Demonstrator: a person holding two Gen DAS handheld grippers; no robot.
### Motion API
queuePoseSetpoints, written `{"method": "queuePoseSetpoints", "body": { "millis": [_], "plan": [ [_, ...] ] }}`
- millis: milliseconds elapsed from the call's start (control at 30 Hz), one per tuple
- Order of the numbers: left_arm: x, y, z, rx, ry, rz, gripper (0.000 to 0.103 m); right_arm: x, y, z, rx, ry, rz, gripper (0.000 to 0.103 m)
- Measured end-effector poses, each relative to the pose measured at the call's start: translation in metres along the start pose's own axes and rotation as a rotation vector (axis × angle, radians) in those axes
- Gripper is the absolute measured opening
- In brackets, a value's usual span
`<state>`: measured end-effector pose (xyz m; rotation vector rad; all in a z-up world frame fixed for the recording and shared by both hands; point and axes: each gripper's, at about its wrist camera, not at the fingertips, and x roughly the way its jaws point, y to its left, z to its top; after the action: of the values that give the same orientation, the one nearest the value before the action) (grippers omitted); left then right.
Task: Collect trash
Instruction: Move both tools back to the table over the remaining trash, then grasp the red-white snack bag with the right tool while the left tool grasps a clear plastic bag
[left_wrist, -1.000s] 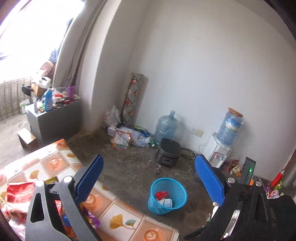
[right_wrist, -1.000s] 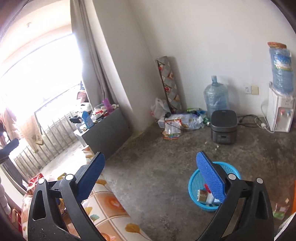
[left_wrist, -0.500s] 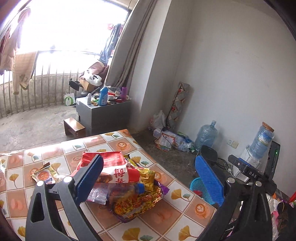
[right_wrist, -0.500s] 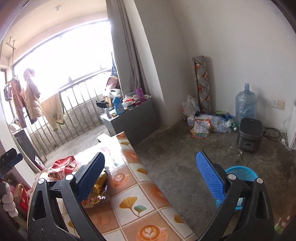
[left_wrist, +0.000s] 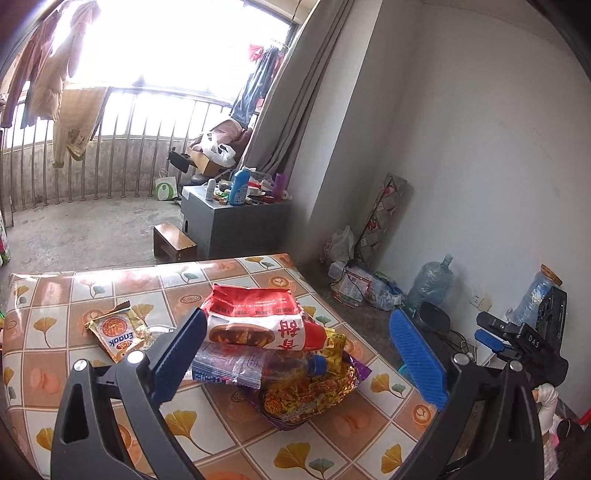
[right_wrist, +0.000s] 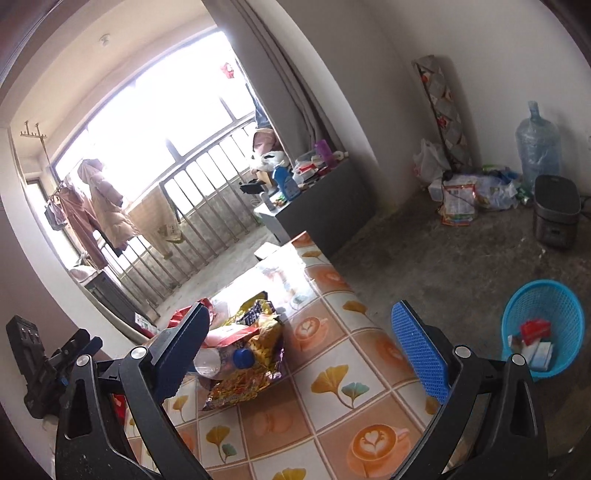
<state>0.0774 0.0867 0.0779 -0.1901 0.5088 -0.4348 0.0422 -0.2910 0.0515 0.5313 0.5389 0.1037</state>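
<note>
Since a second ago both my views have swung off the bare floor and up over the table (left_wrist: 110, 295), so the trash pile (left_wrist: 280, 354) that sat at the frame's edge now lies right ahead of me. It is a loose heap of crinkled wrappers near the table's right edge: a red-and-white snack bag (left_wrist: 255, 317) on top, a clear plastic bottle (left_wrist: 258, 363) with a blue cap lying on its side beneath it, and a yellow-and-purple foil wrapper (left_wrist: 310, 395) spread under both. A small orange packet (left_wrist: 118, 334) lies apart to the left, flat on the cloth. My left gripper (left_wrist: 299, 362) hovers above the heap, tilted down at it, blue pads spread wide with nothing between them. My right gripper (right_wrist: 299, 354) hangs over the table's near corner, also spread wide and empty, the pile showing by its left pad. The blue basket (right_wrist: 543, 332) stands on the concrete floor to the right of the table, with a few cartons inside. The orange packet reads "Enaak"; the red bag carries large red Chinese characters I cannot make out; the right gripper's body, seen from my left view, is marked "DAS".
</note>
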Motion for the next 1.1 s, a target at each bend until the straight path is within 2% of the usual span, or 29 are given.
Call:
{"method": "queuePoseSetpoints", "body": {
  "millis": [67, 267, 433, 633, 733, 900, 1100],
  "plan": [
    [0.003, 0.004, -0.005, -0.008, 0.011, -0.001, 0.096, 0.010, 0.006, -0.001, 0.008, 0.037, 0.039, 0.091],
    [0.011, 0.019, -0.012, -0.011, 0.040, 0.010, 0.084, 0.036, 0.029, -0.006, 0.007, 0.132, 0.146, 0.083],
    [0.014, 0.041, -0.014, -0.056, 0.054, -0.001, 0.068, 0.058, 0.049, -0.005, 0.013, 0.204, 0.251, 0.075],
    [0.017, 0.067, -0.024, -0.153, 0.093, -0.049, 0.057, 0.094, 0.073, -0.007, 0.016, 0.303, 0.345, 0.070],
    [0.022, 0.082, -0.030, -0.237, 0.139, -0.099, 0.056, 0.112, 0.081, -0.008, 0.021, 0.346, 0.366, 0.068],
    [0.040, 0.094, -0.044, -0.365, 0.248, -0.270, 0.056, 0.135, 0.079, -0.008, 0.069, 0.406, 0.404, 0.066],
    [0.061, 0.101, -0.054, -0.463, 0.285, -0.281, 0.056, 0.153, 0.078, -0.013, 0.127, 0.481, 0.443, 0.061]
  ]
}}
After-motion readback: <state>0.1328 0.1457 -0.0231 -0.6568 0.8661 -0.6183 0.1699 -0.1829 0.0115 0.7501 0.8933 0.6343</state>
